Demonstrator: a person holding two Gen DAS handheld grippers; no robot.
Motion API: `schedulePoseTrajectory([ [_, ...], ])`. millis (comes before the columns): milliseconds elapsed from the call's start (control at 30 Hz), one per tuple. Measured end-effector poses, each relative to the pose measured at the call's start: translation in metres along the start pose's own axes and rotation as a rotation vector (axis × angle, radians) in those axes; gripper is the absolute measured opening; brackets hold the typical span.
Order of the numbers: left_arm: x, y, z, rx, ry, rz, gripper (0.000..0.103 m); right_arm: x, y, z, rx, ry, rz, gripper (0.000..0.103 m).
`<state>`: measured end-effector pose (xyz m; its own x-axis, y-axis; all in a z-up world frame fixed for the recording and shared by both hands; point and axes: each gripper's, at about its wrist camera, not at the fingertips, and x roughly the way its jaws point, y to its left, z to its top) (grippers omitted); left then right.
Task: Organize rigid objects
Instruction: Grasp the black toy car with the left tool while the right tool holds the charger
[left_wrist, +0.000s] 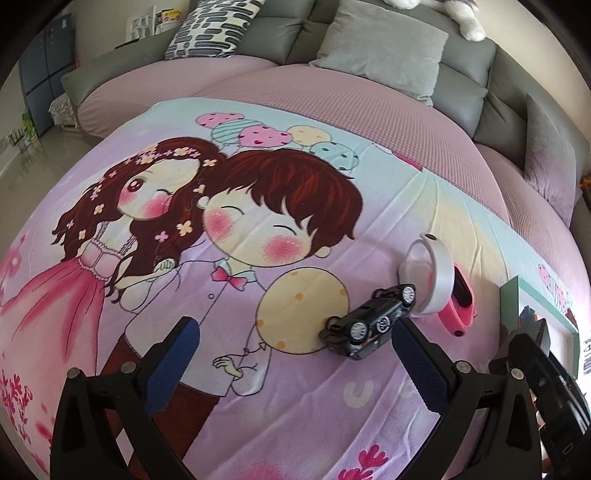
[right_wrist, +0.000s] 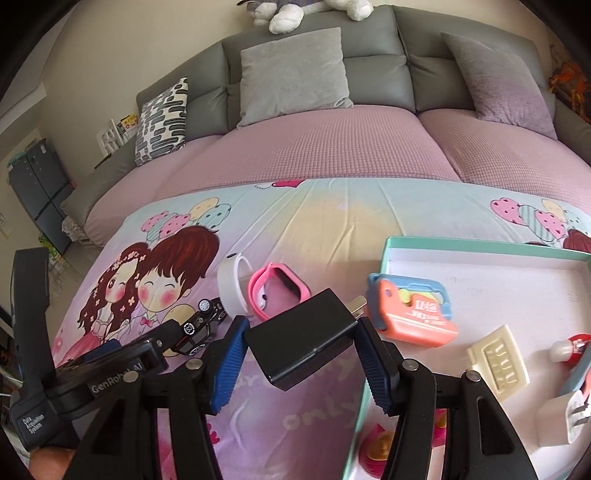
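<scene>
My right gripper (right_wrist: 301, 339) is shut on a black charger plug (right_wrist: 301, 341) and holds it above the left edge of a shallow teal-rimmed box (right_wrist: 480, 245). My left gripper (left_wrist: 295, 347) is open and empty, low over the cartoon blanket (left_wrist: 184, 258). A black toy car (left_wrist: 369, 323) lies just beyond its right finger (left_wrist: 413, 354). Behind the car stand a white band (left_wrist: 432, 277) and a pink watch (left_wrist: 460, 299). All three show in the right wrist view: car (right_wrist: 199, 325), white band (right_wrist: 231, 286), pink watch (right_wrist: 277, 291).
Inside the box lie an orange and blue toy case (right_wrist: 410, 308), a cream chocolate-shaped block (right_wrist: 496, 356), a red and white object (right_wrist: 570, 345) and a white card (right_wrist: 570, 413). A grey sofa with cushions (right_wrist: 291, 74) stands behind the blanket. The left gripper's body (right_wrist: 92, 373) is at the left.
</scene>
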<state>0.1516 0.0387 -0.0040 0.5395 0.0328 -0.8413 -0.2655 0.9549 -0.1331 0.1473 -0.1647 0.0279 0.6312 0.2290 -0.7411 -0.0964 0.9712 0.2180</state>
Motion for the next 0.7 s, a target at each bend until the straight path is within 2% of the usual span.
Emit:
schedulePoseTrajectory([
  [267, 0.013, -0.025, -0.002, 0.084, 0.013, 0.034, 0.103, -0.004, -0.012, 0.002, 0.034, 0.002, 0.008, 0.062],
  [633, 0.023, -0.035, -0.003, 0.131, 0.009, 0.08, 0.101, -0.006, -0.019, 0.002, 0.058, 0.006, 0.033, 0.062],
  [700, 0.025, -0.038, -0.003, 0.141, 0.012, 0.08, 0.083, -0.005, -0.02, 0.002, 0.059, 0.009, 0.034, 0.062],
])
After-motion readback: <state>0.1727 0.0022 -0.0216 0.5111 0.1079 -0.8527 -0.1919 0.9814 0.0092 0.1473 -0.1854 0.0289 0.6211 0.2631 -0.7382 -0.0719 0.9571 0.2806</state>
